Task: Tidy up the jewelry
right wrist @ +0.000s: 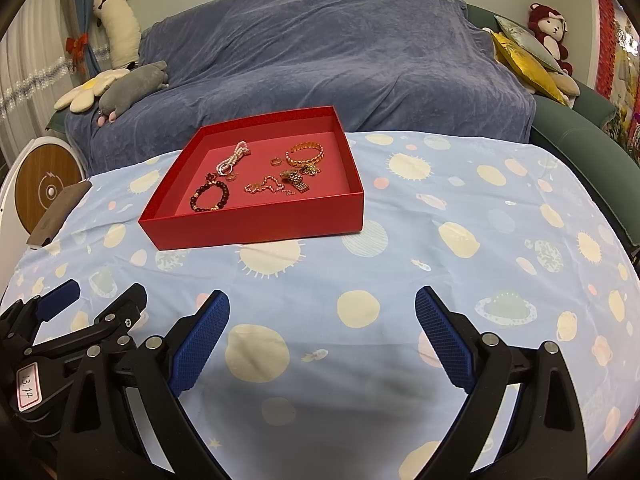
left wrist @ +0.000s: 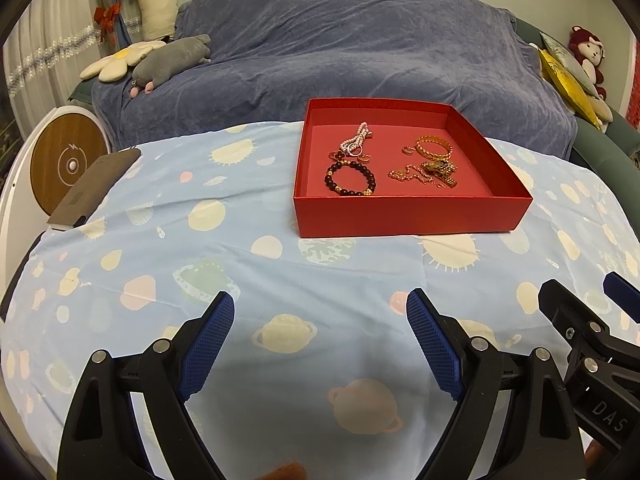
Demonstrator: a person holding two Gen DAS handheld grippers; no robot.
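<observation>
Sofa (left wrist: pixel 340 40) behind; table w/ planet-print cloth (left wrist: pixel 240 240). Red box (left wrist: pixel 412 210) sits on cloth, well apart from both grippers. Left gripper (left wrist: pixel 320 344) & right gripper (right wrist: pixel 322 340): fingers wide, holding nothing. In box: gold bangle (left wrist: pixel 434 148), dark bead bracelet (left wrist: pixel 350 178), pearl strand (left wrist: pixel 356 140), gold chain (left wrist: pixel 412 174).

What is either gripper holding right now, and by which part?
Nothing is held. The left gripper and right gripper are both open over the tablecloth, short of the red box; the jewelry lies inside it.
</observation>
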